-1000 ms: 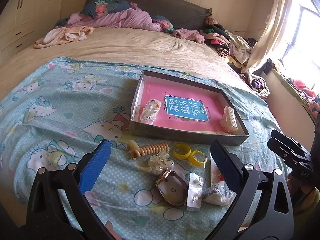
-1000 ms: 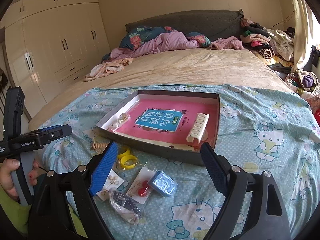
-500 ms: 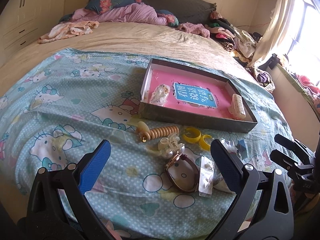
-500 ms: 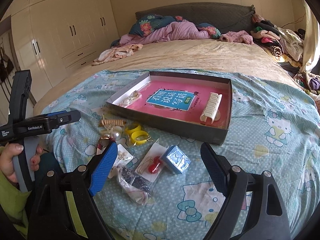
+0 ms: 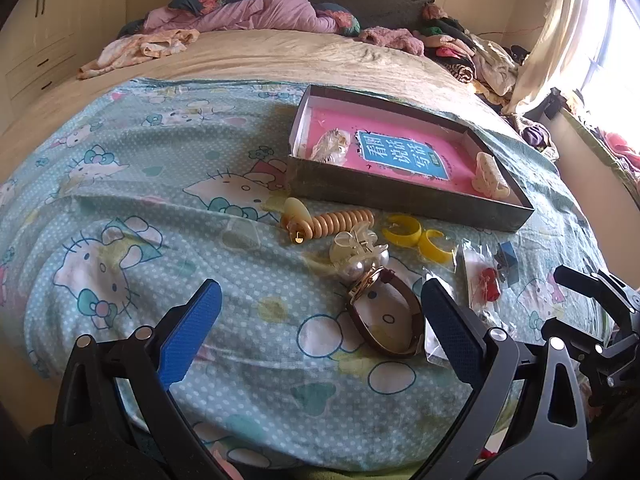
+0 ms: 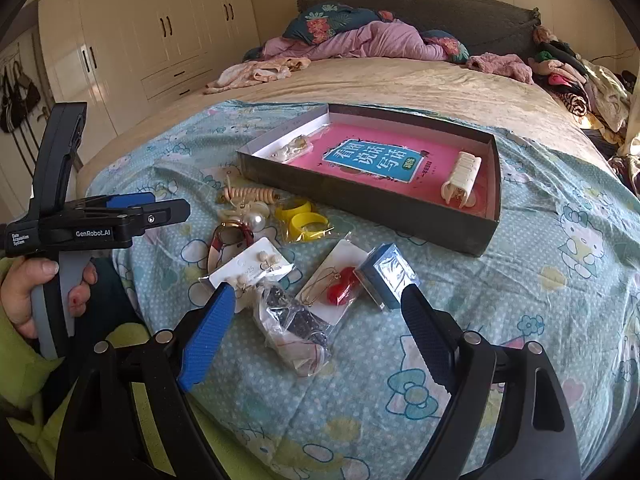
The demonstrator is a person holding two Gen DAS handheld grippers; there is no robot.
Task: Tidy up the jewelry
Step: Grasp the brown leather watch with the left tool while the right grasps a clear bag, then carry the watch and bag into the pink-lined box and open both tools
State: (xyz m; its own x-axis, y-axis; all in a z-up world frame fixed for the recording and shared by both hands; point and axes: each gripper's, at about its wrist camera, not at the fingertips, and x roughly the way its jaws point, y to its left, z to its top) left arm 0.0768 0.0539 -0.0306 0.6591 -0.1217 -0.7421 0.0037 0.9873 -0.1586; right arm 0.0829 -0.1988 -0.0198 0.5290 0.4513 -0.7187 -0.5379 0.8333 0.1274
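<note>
- The left gripper hovers over the near edge of the bed, jaws spread wide and holding nothing.
- The right gripper hangs to its right, jaws likewise released and empty.
- A shallow dark tray lies farther back on the blue cartoon blanket; inside it are a pink book, a cream hair claw at the right end, and a small bagged item at the left end, too blurred to identify.
- Loose jewelry lies just near of the tray: a beaded spiral piece, yellow rings, a pearl clip, a brown-strapped watch.
- Nearer the right gripper: an earring card, red earrings on a card, a small blue box, a bagged dark piece.
</note>
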